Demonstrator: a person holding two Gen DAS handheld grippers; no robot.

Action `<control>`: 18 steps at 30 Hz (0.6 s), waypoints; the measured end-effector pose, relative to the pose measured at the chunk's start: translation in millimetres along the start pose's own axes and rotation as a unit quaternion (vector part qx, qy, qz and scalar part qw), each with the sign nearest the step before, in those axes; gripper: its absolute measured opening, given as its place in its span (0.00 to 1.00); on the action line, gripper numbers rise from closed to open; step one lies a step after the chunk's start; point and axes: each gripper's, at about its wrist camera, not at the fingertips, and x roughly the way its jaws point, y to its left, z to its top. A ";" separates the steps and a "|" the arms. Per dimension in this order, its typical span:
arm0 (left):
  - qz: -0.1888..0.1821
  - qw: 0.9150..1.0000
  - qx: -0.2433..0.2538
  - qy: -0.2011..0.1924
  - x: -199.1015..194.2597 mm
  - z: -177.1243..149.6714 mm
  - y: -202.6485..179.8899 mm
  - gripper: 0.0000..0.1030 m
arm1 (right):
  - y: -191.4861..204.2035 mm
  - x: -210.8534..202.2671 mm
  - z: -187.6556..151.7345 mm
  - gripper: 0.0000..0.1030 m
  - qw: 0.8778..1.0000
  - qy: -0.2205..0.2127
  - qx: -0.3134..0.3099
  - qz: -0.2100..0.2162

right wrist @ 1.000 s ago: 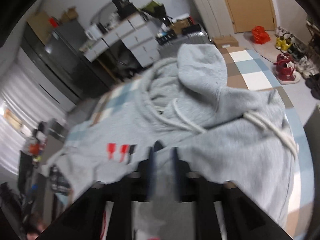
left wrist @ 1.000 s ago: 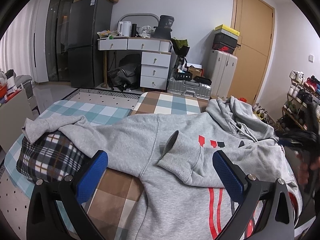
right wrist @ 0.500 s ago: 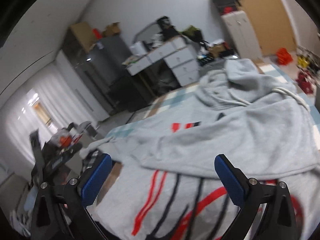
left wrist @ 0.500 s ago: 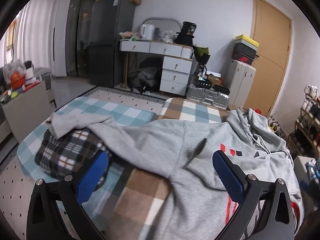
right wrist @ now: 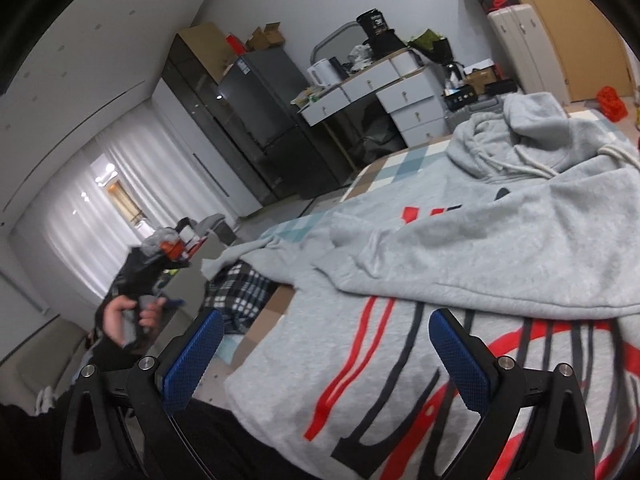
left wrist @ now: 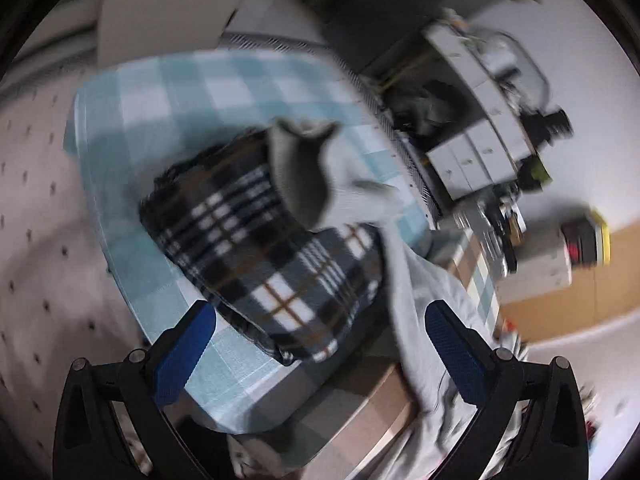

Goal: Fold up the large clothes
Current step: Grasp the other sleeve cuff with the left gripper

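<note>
Both grippers (left wrist: 316, 344) (right wrist: 324, 350) open, empty – left over sleeve (left wrist: 304, 176) on plaid (left wrist: 272, 264); next, pinch cuff, fold onto hoodie (right wrist: 460, 280)

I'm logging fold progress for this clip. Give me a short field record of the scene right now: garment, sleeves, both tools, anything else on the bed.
garment: grey hoodie, spread on the checked bed cover
near sleeve: folded across the chest
far sleeve: cuff draped over a plaid blanket
left tool: open, empty, above the blanket; view blurred
right tool: open, empty, above the hoodie's hem
hood: bunched at the far end
</note>
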 end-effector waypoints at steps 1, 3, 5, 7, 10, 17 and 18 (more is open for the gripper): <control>-0.003 1.000 -0.001 0.002 5.8 1.6 -1.0 0.99 | 0.3 1.4 -0.4 1.00 1.000 0.003 -0.003 -0.002; 0.021 1.000 0.019 -0.005 15.0 3.4 -10.4 0.99 | 0.4 3.8 -1.2 1.00 1.000 0.009 -0.007 -0.003; 0.030 0.999 0.032 -0.010 20.3 6.4 -16.4 0.99 | -1.8 5.4 -1.5 1.00 1.000 0.009 -0.005 -0.005; 0.014 1.000 0.027 -0.001 24.9 10.6 -17.8 0.99 | -3.3 6.4 -2.1 1.00 1.000 0.011 -0.001 -0.006; -0.004 1.000 0.019 0.017 33.7 22.5 -17.6 0.96 | -9.5 6.9 -2.3 1.00 1.000 0.014 0.007 -0.013; 0.025 0.997 0.047 0.060 43.6 43.4 -16.4 0.06 | -17.7 13.4 -2.3 1.00 0.999 0.023 0.023 -0.021; 0.017 0.997 0.044 0.054 41.5 47.3 -16.7 0.04 | -18.2 14.1 -2.8 1.00 0.999 0.024 0.022 -0.023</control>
